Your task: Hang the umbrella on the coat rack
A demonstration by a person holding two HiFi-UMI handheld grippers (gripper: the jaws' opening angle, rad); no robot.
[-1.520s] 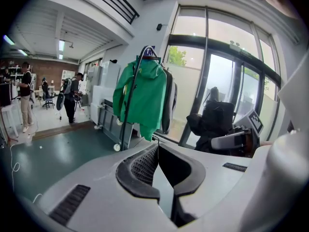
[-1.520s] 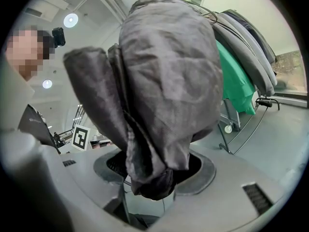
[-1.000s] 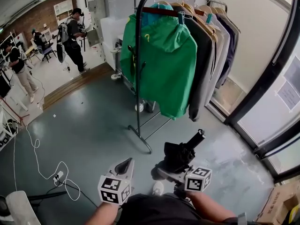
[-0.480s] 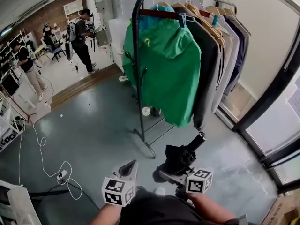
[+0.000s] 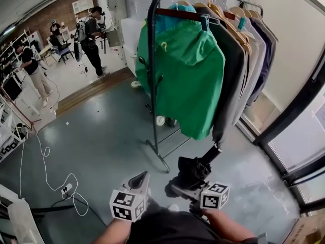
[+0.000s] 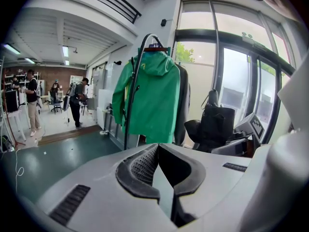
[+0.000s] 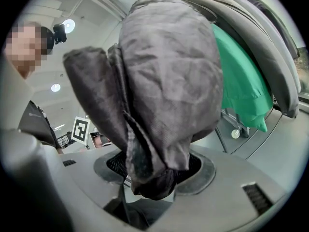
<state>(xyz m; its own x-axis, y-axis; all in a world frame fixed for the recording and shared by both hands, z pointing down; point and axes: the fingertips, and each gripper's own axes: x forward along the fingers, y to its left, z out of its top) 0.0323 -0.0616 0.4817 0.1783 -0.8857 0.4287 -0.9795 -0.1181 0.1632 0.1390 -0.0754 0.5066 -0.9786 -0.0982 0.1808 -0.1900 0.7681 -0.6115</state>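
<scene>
The folded black umbrella (image 5: pixel 192 170) points its handle (image 5: pixel 211 154) up toward the coat rack (image 5: pixel 152 85). My right gripper (image 5: pixel 179 187) is shut on the umbrella's bunched fabric (image 7: pixel 164 81), which fills the right gripper view. A little short of the rack's base and to the left of the umbrella, my left gripper (image 5: pixel 140 179) is shut and holds nothing; its pads meet at the tip (image 6: pixel 157 146). In the left gripper view the umbrella (image 6: pixel 217 124) shows at the right, and the rack pole (image 6: pixel 131 100) stands ahead. A green jacket (image 5: pixel 190 80) hangs at the rack's near end.
Grey and dark coats (image 5: pixel 238 60) fill the rail behind the green jacket. The rack's foot bar (image 5: pixel 162 159) lies on the grey floor. A white cable (image 5: pixel 51 172) trails at the left. People (image 5: pixel 91 34) stand far back. Glass doors (image 5: pixel 299 116) are at the right.
Both grippers and the umbrella have drawn a little nearer to the rack, which now looks larger in the head view. The grip on the umbrella is unchanged.
</scene>
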